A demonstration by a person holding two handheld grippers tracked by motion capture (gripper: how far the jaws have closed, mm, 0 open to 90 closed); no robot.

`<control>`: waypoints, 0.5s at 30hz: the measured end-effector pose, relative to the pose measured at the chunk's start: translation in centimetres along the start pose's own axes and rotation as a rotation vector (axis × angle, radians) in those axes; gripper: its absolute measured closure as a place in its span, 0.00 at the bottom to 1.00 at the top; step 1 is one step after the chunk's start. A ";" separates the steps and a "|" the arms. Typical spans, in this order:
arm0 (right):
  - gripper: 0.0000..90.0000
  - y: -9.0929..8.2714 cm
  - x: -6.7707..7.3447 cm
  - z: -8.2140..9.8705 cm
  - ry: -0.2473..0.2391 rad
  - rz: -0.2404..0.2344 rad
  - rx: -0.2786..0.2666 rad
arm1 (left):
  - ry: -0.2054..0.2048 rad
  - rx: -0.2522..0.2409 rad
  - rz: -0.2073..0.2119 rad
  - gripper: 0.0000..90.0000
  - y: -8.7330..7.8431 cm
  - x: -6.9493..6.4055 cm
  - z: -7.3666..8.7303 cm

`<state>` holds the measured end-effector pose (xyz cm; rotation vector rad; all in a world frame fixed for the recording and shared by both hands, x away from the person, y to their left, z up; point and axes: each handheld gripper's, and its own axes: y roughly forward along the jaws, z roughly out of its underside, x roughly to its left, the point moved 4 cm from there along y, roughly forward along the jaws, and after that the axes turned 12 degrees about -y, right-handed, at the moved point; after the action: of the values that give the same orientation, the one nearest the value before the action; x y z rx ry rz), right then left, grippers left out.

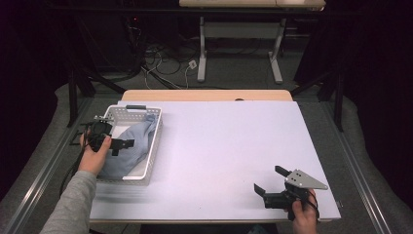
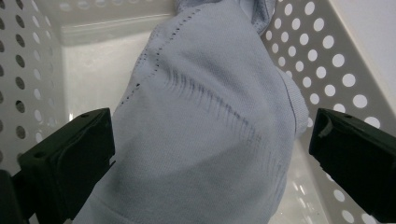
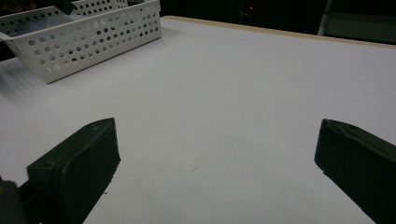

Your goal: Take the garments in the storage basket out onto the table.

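A light blue knitted garment (image 1: 130,145) lies bunched in a white perforated basket (image 1: 155,146) at the table's left. My left gripper (image 1: 123,145) hovers over the basket, open, its jaws wide on either side of the garment (image 2: 205,121) without pressing it. The basket wall (image 2: 327,60) shows behind the cloth. My right gripper (image 1: 271,181) sits low near the table's front right, open, with bare white tabletop (image 3: 224,116) between its jaws. The basket (image 3: 88,39) stands far off at the upper left of the right gripper view.
The white table surface (image 1: 229,146) stretches wide between basket and right gripper. A wooden edge (image 1: 207,95) runs along the far side. Beyond it stand a white desk frame (image 1: 241,48) and floor cables (image 1: 160,63). Dark curtains flank both sides.
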<state>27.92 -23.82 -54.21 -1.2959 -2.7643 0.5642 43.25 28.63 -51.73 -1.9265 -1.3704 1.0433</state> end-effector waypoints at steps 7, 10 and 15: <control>0.00 0.0 0.0 0.0 -0.003 -0.002 0.001 | 0.006 0.023 -0.010 0.00 1.0 -0.1 0.2; 0.00 0.0 -0.1 0.0 0.000 -0.003 -0.001 | -0.002 0.024 -0.014 0.00 1.3 0.0 0.1; 0.00 0.0 0.0 0.0 0.005 -0.002 -0.002 | -0.012 0.034 -0.029 0.00 1.9 0.2 0.2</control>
<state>27.95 -23.82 -54.20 -1.2927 -2.7626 0.5576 44.11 28.20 -53.41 -1.8733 -1.3746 1.0588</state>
